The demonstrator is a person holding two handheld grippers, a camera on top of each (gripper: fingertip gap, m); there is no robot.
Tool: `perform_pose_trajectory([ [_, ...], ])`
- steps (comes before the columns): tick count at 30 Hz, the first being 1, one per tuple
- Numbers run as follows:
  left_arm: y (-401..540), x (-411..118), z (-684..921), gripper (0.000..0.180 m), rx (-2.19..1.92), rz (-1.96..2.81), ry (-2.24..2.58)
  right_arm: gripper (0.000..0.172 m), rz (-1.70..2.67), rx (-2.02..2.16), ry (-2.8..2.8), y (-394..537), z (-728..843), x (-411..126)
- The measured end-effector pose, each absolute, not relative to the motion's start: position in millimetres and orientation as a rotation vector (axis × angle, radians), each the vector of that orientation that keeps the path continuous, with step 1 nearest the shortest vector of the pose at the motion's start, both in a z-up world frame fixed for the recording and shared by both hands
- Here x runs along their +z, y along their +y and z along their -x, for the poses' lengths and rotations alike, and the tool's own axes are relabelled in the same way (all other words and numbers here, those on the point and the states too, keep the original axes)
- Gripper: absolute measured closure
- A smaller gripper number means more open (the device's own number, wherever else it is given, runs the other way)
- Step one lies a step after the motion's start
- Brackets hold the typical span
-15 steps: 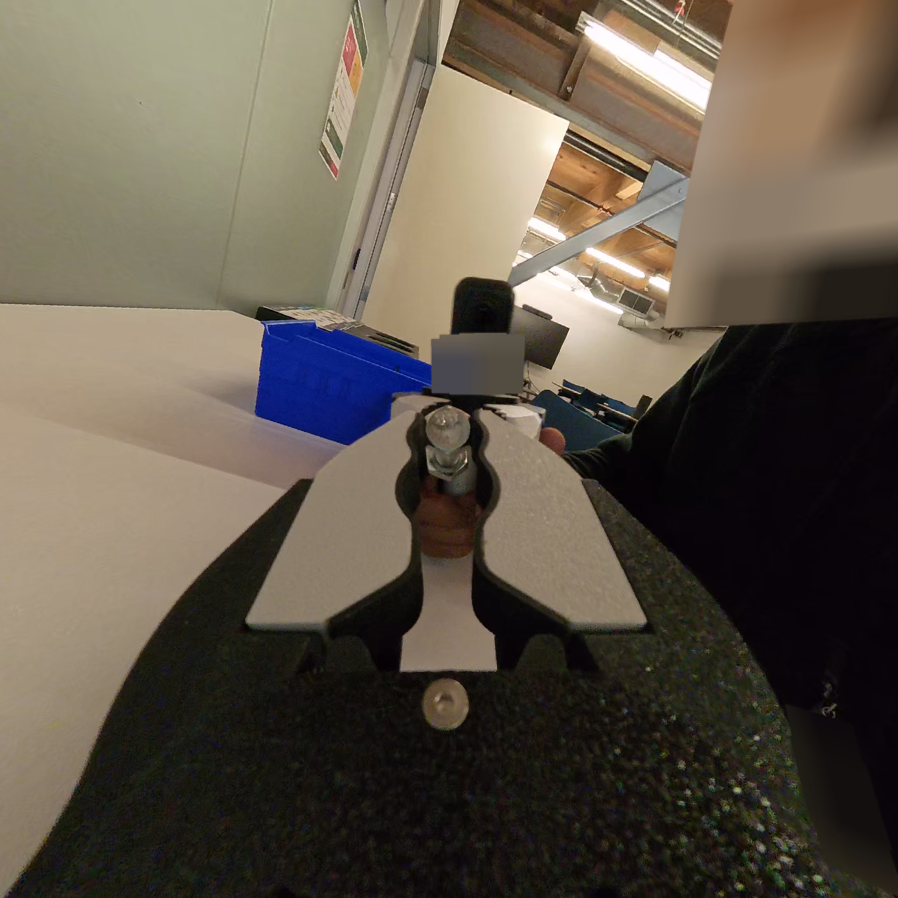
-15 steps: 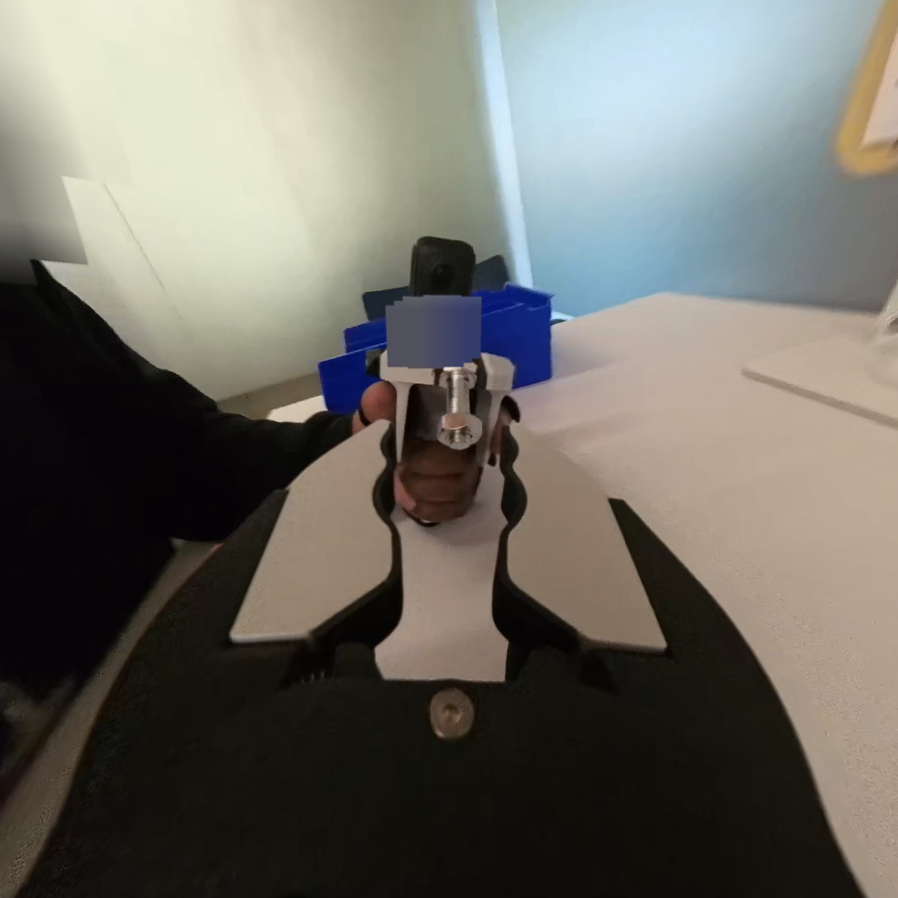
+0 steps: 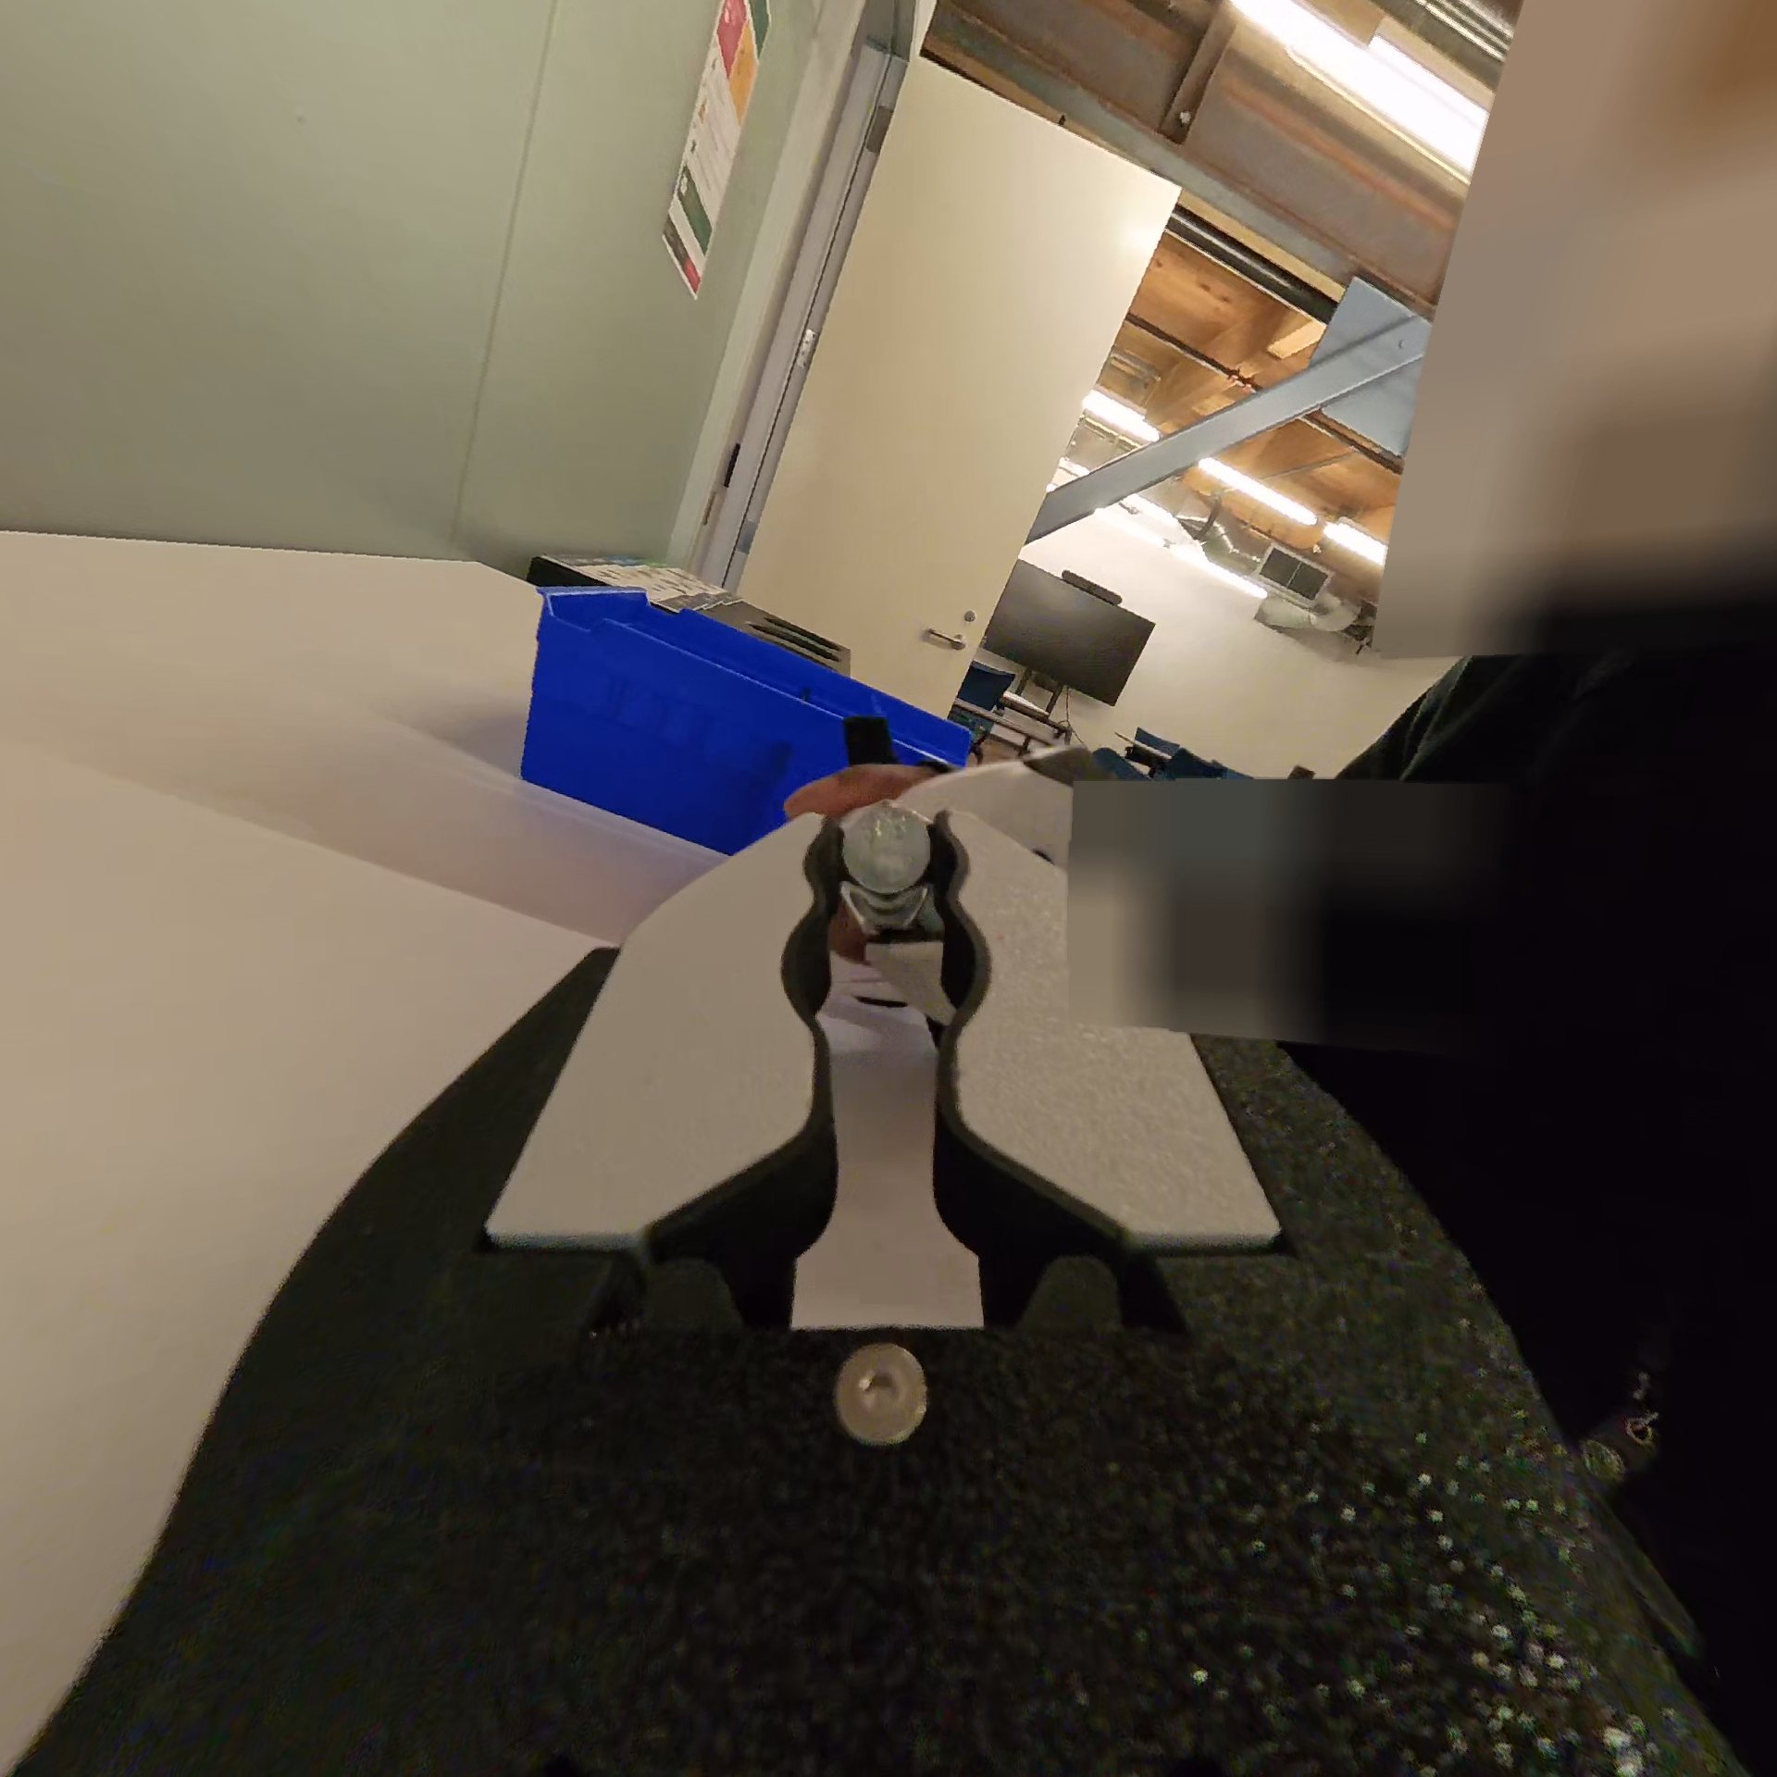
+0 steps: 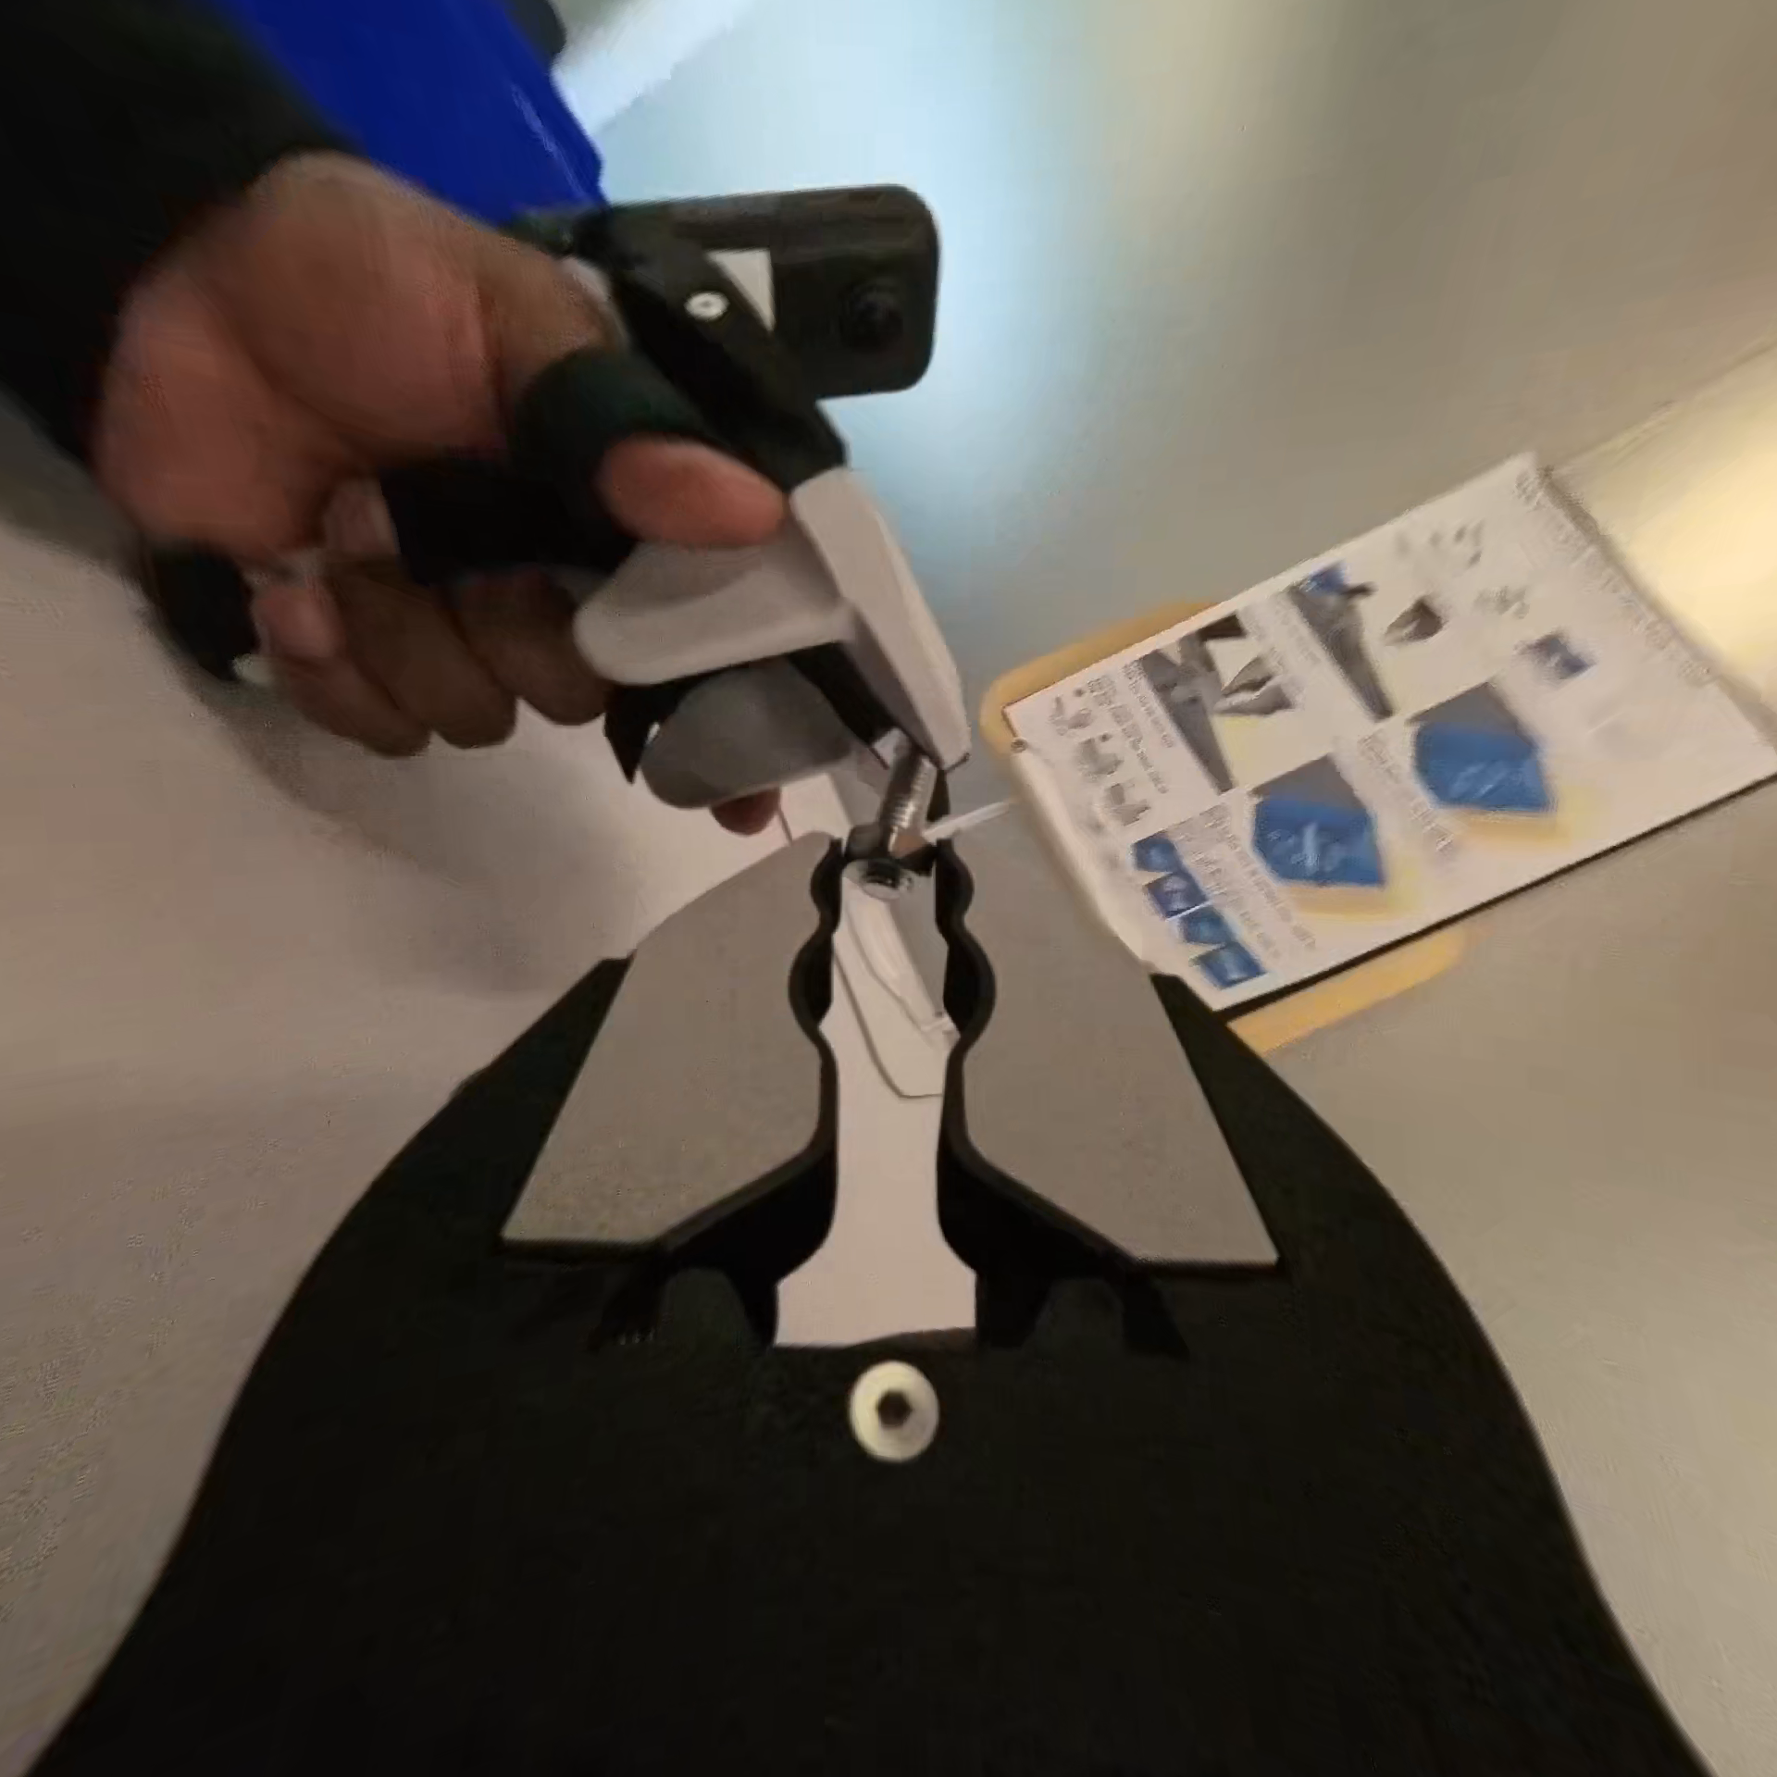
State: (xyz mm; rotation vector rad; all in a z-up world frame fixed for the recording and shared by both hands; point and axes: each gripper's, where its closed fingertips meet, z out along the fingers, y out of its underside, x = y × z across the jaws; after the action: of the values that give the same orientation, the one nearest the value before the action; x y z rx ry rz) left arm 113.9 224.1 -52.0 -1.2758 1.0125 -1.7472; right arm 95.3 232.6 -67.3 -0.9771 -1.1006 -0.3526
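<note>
Readable text, by my own check: none.
1. Poster [image 3: 716, 144] on the wall, red, yellow and green blocks; its print is too small for me.
2. Printed sheet [image 4: 1385, 740] on the table past my right tongs, blue and grey pictures with lines of print, all blurred.
</note>
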Motion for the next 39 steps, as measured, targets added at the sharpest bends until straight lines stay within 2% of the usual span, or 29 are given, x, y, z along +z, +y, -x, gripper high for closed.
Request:
perform_pose_trajectory([
  [4, 229.9, -47.1, -109.1, 0.163, -1.77, 1.259, 0.952, 0.148, 1.065, -0.058, -0.991, 226.8, -94.8, -53.8],
  [10, 230.7, -43.2, -105.6, 0.163, -1.789, 1.219, 0.936, 0.136, 1.383, 0.865, -0.654, 232.9, -96.2, -52.0],
  [14, 222.4, -43.8, -108.3, 0.163, -1.793, 1.199, 0.991, 0.14, 1.444, 1.246, -0.51, 233.9, -94.6, -56.7],
  [17, 219.7, -46.6, -111.5, 0.163, -1.778, 1.214, 1.017, 0.157, 1.408, 1.13, -0.586, 231.7, -94.5, -57.1],
  [18, 220.2, -47.3, -111.7, 0.163, -1.775, 1.221, 1.015, 0.157, 1.387, 1.01, -0.634, 232.1, -94.7, -57.9],
  [20, 221.8, -48.2, -112.7, 0.163, -1.771, 1.236, 1.007, 0.158, 1.307, 0.678, -0.746, 232.4, -95.5, -57.1],
  [22, 222.1, -48.3, -112.9, 0.163, -1.776, 1.243, 1.003, 0.17, 1.16, 0.244, -0.832, 232.3, -100.2, -50.7],
  [24, 223.6, -48.0, -112.2, 0.163, -1.779, 1.247, 0.991, 0.17, 1.014, -0.131, -0.952, 228.9, -98.5, -50.4],
  [26, 225.3, -47.2, -111.6, 0.163, -1.785, 1.247, 0.976, 0.166, 0.971, -0.228, -0.984, 226.1, -95.8, -49.6],
  [30, 228.0, -44.0, -108.4, 0.163, -1.798, 1.23, 0.944, 0.148, 1.124, 0.14, -0.851, 228.9, -101.9, -44.0],
  [35, 228.4, -40.1, -105.8, 0.163, -1.814, 1.194, 0.925, 0.136, 1.392, 0.88, -0.693, 229.5, -94.5, -58.3],
  [39, 222.0, -37.7, -105.7, 0.163, -1.842, 1.157, 0.948, 0.136, 1.432, 1.282, -0.519, 228.1, -94.8, -54.3],
])
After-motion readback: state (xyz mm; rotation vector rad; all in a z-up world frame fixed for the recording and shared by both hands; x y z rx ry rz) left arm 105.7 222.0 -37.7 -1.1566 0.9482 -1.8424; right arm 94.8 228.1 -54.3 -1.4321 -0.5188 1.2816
